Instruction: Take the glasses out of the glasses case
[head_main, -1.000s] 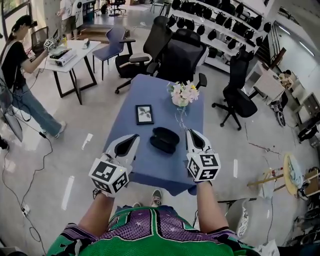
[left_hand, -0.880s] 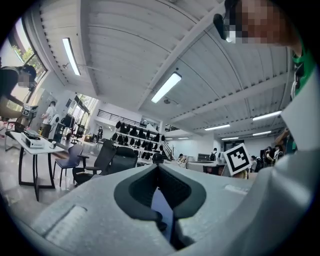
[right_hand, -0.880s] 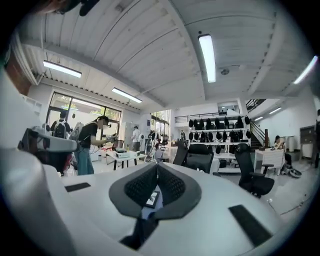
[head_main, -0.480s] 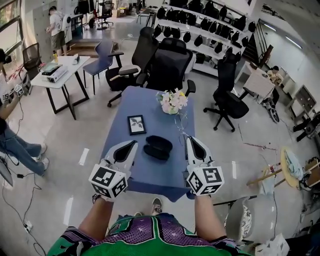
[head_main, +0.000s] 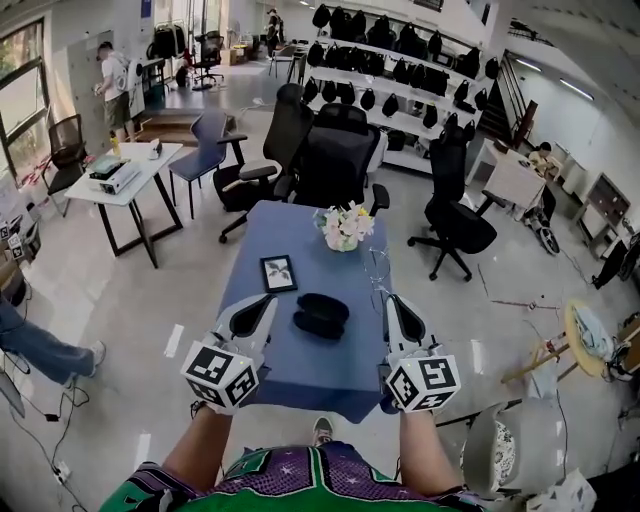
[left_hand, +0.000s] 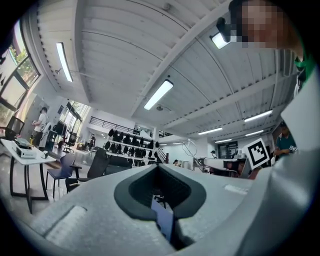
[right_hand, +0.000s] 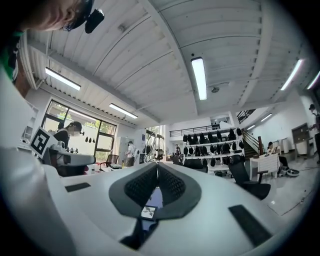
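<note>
The black glasses case (head_main: 320, 315) lies on the blue table (head_main: 300, 350), near its front half. It looks like two dark oval halves lying together; no glasses show. My left gripper (head_main: 266, 300) is held to the left of the case and my right gripper (head_main: 391, 301) to its right, both apart from it. In the left gripper view the left gripper (left_hand: 159, 168) has its jaws closed together with nothing between them. The right gripper (right_hand: 157, 166) is the same in its own view.
A small framed picture (head_main: 278, 272) lies behind the case, and a vase of flowers (head_main: 345, 228) stands at the table's far end. Office chairs (head_main: 335, 160) crowd behind the table. A white side table (head_main: 120, 180) stands at the left.
The head view has tilted up and pulled back a little. Both grippers sit slightly lower in the picture, still flanking the case. The person at the left has mostly left the picture.
</note>
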